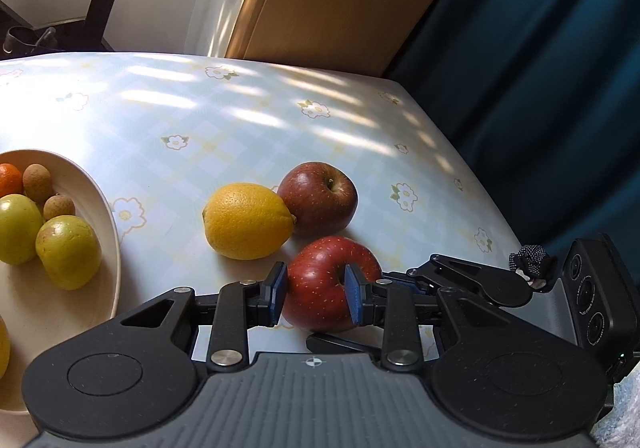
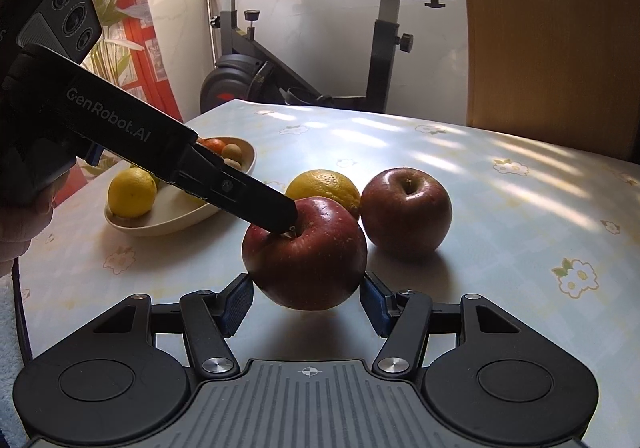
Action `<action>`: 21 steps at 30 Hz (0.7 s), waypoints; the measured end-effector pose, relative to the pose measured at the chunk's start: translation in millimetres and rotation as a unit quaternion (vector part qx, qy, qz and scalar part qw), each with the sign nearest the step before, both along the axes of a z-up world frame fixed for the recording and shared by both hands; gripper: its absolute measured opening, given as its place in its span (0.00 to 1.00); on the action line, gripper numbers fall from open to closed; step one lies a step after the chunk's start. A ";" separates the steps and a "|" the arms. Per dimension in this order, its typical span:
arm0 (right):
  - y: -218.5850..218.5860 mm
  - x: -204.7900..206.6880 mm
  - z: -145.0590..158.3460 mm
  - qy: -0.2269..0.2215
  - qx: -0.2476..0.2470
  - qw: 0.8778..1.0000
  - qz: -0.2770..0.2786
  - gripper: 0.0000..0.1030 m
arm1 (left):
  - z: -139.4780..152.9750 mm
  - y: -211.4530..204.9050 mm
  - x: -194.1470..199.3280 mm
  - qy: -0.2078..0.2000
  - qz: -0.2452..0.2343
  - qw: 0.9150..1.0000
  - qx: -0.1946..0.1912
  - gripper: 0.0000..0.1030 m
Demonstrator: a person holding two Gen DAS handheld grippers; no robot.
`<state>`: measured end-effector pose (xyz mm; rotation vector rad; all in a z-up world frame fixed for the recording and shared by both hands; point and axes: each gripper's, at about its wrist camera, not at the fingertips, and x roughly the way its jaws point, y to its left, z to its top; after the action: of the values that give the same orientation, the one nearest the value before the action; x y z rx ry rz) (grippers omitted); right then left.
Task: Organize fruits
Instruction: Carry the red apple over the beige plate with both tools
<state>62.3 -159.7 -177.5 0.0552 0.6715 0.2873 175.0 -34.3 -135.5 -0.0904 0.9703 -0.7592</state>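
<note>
A red apple [image 1: 320, 288] [image 2: 306, 256] sits near the table's front. My left gripper [image 1: 316, 294] is shut on it, one pad on its left side and one pad in its stem hollow. My right gripper [image 2: 308, 304] is open, its pads either side of the same apple at its base. A lemon [image 1: 246, 220] [image 2: 324, 188] and a darker apple [image 1: 318, 196] [image 2: 406, 208] lie just behind. A cream bowl [image 1: 102, 208] [image 2: 172, 218] at the left holds green fruits, small brown fruits, an orange one and a lemon [image 2: 132, 192].
The table [image 1: 240, 120] has a pale floral cloth and its right edge drops off by a dark blue curtain [image 1: 540, 68]. An exercise bike [image 2: 300, 48] and a wooden panel [image 2: 552, 28] stand behind the table.
</note>
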 end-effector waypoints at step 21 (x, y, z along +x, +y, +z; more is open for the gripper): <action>111.0 90.4 38.7 -0.023 -0.019 0.992 0.123 0.53 | 33.0 123.8 28.7 -0.035 0.123 0.992 -0.007 0.32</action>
<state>152.7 -48.7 -138.8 -0.0715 0.6387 0.5106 203.7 89.5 -102.5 -0.1915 0.8674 -0.5383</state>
